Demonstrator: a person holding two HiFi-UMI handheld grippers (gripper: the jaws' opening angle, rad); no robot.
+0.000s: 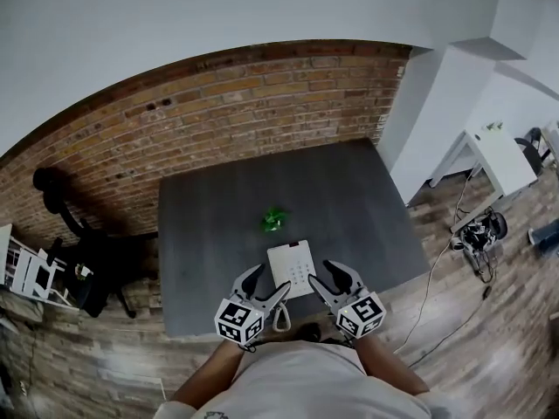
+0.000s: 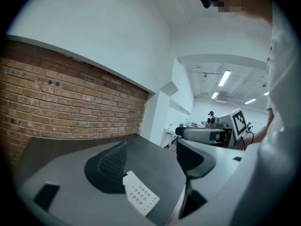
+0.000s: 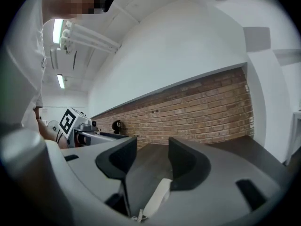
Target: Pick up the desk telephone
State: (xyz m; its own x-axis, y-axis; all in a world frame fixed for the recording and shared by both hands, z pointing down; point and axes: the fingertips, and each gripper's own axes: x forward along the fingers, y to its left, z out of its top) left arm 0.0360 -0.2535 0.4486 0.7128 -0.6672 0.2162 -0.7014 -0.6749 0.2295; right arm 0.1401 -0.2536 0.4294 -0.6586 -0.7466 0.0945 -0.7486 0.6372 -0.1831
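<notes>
Torso in a white shirt (image 1: 306, 382) at the bottom edge of the head view, both forearms reaching forward. Left gripper (image 1: 267, 284) and right gripper (image 1: 327, 278) held side by side over the near edge of the table (image 1: 210, 234), marker cubes toward the body. Left gripper (image 2: 153, 157): jaws wide apart, nothing between the pads; its own view looks down past them onto the keypad end of the telephone (image 2: 141, 197). Right gripper (image 3: 153, 157): jaws likewise wide apart, gripping nothing; the white telephone (image 3: 157, 197) shows low in the gap, lying on the table. Telephone (image 1: 292, 268) flat on the dark grey top, close to the near edge, between the two grippers' tips and just ahead of them; whether either jaw touches it cannot be told. White cord (image 1: 281, 318) loops off its near end toward the table edge. Small green thing (image 1: 274, 220) just beyond the telephone, apart from it, near mid-table. Behind the table: brick wall (image 1: 218, 112). Black chair (image 1: 74, 234) to the left, white side table (image 1: 502, 155) and floor cables (image 1: 476, 234) to the right.
</notes>
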